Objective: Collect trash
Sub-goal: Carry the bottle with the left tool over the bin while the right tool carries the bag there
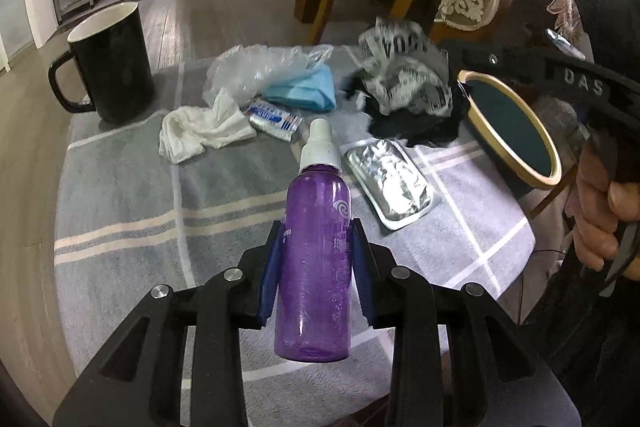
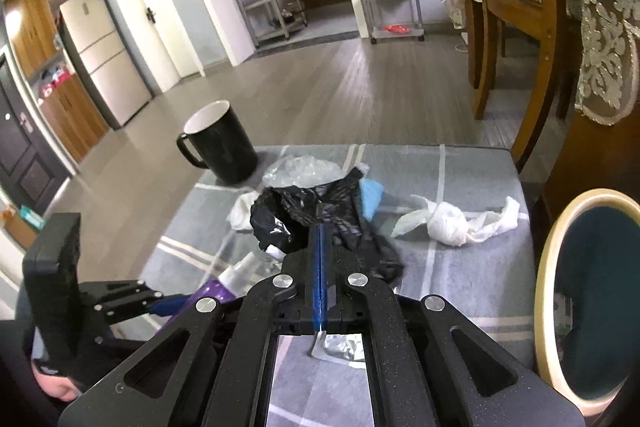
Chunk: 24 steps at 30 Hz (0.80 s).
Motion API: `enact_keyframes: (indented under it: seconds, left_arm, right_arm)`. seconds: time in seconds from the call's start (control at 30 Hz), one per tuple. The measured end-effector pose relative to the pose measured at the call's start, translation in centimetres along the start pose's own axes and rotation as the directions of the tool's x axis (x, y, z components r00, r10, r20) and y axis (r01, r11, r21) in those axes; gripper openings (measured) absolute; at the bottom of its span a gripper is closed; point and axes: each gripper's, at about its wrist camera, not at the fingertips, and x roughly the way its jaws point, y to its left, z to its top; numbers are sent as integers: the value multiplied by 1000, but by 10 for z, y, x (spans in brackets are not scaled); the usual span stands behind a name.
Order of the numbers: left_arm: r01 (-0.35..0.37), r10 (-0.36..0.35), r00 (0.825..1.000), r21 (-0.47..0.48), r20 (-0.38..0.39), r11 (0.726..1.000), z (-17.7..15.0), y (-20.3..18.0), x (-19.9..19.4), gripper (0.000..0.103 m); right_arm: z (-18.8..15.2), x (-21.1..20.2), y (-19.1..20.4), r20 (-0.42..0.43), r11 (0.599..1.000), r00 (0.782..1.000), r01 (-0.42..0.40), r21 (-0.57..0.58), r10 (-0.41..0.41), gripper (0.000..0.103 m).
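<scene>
Left gripper (image 1: 318,247) clenched round purple bottle (image 1: 316,267); right gripper (image 2: 319,239) pinched on black bag (image 2: 304,219), near far-left mug (image 2: 220,143).

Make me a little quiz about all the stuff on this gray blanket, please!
1. True or false: the left tool is squeezing the purple bottle.
2. What is the right tool pinching? A) black plastic bag B) black mug C) white tissue
3. Fill in: the bottle's cap is ____ in color.

Key: 1 true. 2 A. 3 white.
</scene>
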Motion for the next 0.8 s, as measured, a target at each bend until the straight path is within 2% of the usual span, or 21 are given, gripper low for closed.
enact_keyframes:
  seconds: [0.37, 0.6, 0.8]
  left_arm:
    - [5, -6, 999, 20, 37, 1000, 24, -11, -6, 32]
    - [23, -26, 998, 55, 58, 998, 45, -30, -6, 32]
    - [54, -61, 996, 107, 61, 993, 62, -57, 2, 32]
  right_arm:
    - [7, -25, -6, 51, 1000, 999, 1, 21, -2, 1]
    - [10, -44, -24, 77, 998, 996, 38, 50, -42, 1]
    - [5, -65, -47, 98, 991, 989, 97, 92, -106, 1]
